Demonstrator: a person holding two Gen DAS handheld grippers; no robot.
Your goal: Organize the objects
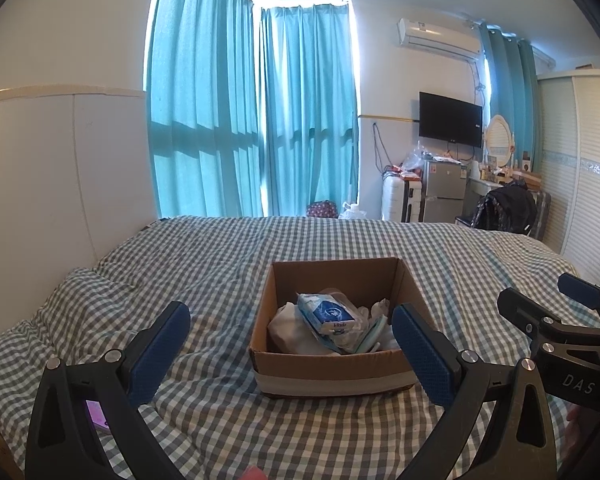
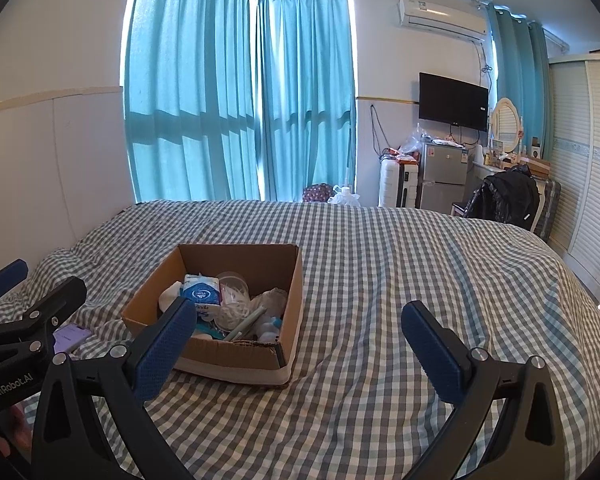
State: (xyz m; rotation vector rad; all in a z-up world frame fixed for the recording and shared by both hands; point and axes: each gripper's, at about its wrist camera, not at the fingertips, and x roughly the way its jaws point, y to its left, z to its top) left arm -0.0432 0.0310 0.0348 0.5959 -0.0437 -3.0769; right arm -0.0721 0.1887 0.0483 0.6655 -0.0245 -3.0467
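An open cardboard box sits on the checked bed cover. It holds a blue tissue pack, white bags and small items. My left gripper is open and empty, hovering just short of the box. The right gripper's own view shows the box to the left, with the tissue pack, a clear cup and a grey pen inside. My right gripper is open and empty, above the bed to the right of the box. It shows at the right edge of the left wrist view.
A phone with a lit purple screen lies on the bed left of the box. Teal curtains, a TV, a small fridge, a suitcase and a wardrobe stand beyond the bed.
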